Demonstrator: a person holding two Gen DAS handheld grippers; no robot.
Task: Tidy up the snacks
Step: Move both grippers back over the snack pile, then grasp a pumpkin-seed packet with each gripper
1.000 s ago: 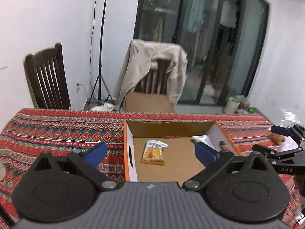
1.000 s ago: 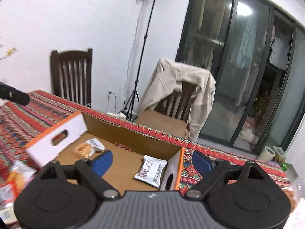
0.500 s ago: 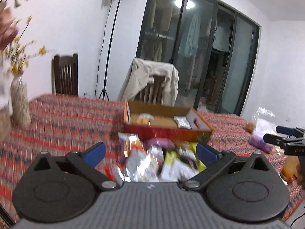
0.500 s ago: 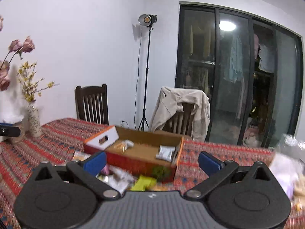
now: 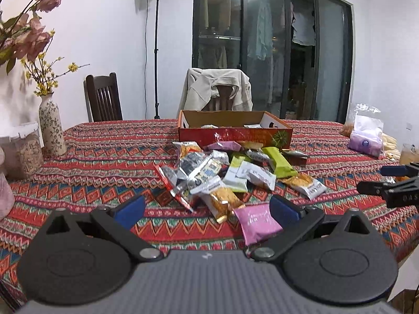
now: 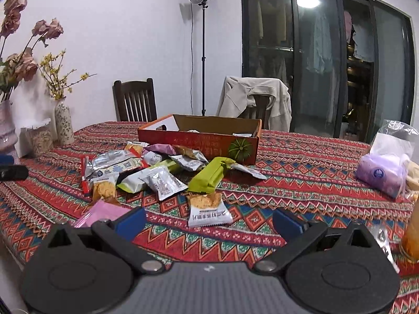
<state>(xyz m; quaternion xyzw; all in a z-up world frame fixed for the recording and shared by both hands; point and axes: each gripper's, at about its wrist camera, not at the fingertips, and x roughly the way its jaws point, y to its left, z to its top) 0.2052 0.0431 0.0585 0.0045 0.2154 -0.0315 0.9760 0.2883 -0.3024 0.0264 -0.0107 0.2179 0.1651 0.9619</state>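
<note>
A pile of snack packets [image 5: 225,172] lies on the patterned tablecloth in front of an open red cardboard box [image 5: 234,133]; the pile [image 6: 157,175] and box [image 6: 199,141] also show in the right wrist view. The box holds a few packets. A pink packet [image 5: 258,223] lies nearest, by my left gripper [image 5: 207,209], which is open and empty. My right gripper [image 6: 208,218] is open and empty above the tablecloth, just short of an orange-and-white packet [image 6: 208,208]. A green packet [image 6: 210,174] leans in the pile.
A patterned vase [image 5: 51,128] with flowers and a clear jar [image 5: 22,151] stand at the left. A plastic bag with purple contents [image 6: 385,168] sits at the right. An orange-filled glass [image 6: 412,238] is at the right edge. Chairs stand behind the table.
Both grippers have pulled back from over the box to the near side of the table. The snack pile has come into view. Both stay open and empty.
</note>
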